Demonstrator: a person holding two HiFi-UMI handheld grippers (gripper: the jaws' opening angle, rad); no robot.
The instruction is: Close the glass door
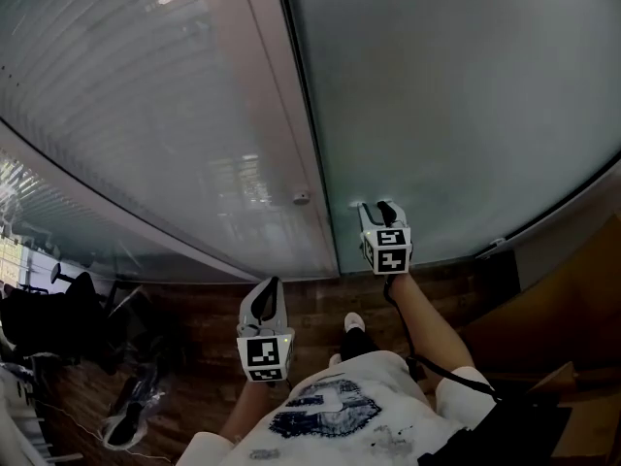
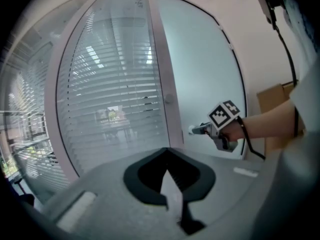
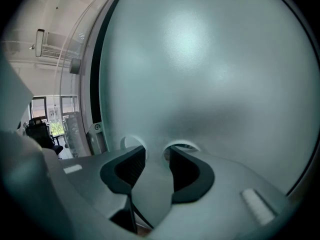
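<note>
Glass door [image 1: 466, 115], frosted, probably heavy, rigid and slick, stands right ahead, best pushed near its free edge where the right gripper [image 1: 376, 208] sits, jaws apart; left gripper [image 1: 266, 289] pinched together, empty.

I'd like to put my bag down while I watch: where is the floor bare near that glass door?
A bare strip of wooden floor runs along the foot of the glass door, just ahead of the person's shoe. The left side is crowded with dark chairs and clutter. A cardboard box takes up the right corner.
</note>
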